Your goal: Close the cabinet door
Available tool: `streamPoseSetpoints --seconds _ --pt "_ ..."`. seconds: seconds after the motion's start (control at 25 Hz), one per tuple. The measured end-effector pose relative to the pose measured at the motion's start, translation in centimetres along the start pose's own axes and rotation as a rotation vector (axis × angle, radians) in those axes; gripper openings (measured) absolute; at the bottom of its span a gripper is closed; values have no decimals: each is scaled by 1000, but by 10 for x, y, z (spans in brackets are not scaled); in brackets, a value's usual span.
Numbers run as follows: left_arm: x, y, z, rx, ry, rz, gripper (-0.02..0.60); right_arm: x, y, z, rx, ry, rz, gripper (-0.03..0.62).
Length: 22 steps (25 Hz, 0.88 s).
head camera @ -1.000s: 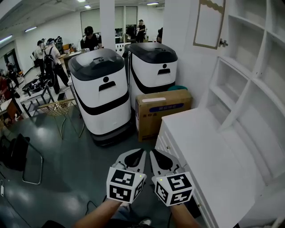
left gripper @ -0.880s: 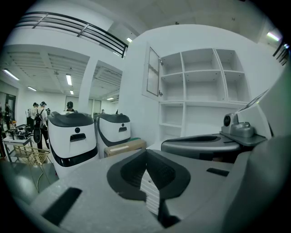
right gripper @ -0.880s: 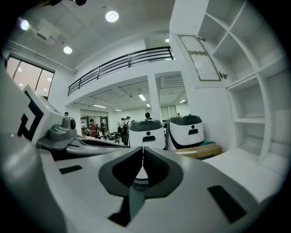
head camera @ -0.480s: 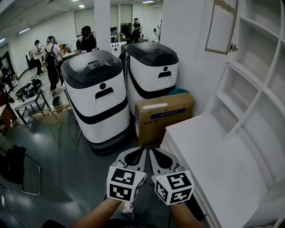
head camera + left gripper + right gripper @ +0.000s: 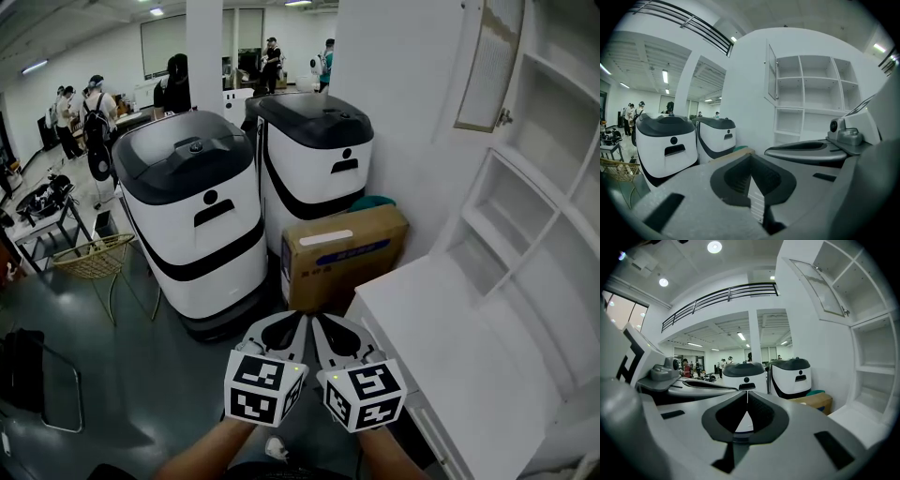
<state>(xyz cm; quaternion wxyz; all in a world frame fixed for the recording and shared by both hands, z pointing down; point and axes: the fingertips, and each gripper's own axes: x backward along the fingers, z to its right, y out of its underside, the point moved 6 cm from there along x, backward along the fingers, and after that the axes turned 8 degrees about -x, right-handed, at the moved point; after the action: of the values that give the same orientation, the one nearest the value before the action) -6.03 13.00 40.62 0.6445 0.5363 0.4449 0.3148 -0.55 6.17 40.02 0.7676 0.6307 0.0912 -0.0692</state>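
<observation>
**A:** Looking for the cabinet door (image 5: pixel 487 61), where does it sit?

**B:** High on the right, swung out from the top of the white shelf unit (image 5: pixel 553 187), above the bench (image 5: pixel 450 347). It's well apart from both tongs.

**A:** How do you think it will handle?

**B:** I'd judge it light and stiff: a thin framed panel that should swing freely on its hinges. The pale centre may be glazed, so I'd press on the frame at the free edge, not the middle. There's a small metal fitting (image 5: pixel 504 117) at a lower corner. I can't tell whether it's a knob.

**A:** Does it need a grip?

**B:** Probably not; a push should do.

**A:** And the hands?

**B:** The left tongs (image 5: pixel 296 321) and right tongs (image 5: pixel 320 321) are held low, side by side, pointing forward and slightly down, marker cubes toward the person. Both have their jaws pressed together with nothing between them.
</observation>
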Motion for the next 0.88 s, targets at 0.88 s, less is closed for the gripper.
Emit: streamPoseSetpoints --seconds 0.88 --pt "-88 -27 -28 -47 128 15 11 -54 -31 58 -16 108 71 18"
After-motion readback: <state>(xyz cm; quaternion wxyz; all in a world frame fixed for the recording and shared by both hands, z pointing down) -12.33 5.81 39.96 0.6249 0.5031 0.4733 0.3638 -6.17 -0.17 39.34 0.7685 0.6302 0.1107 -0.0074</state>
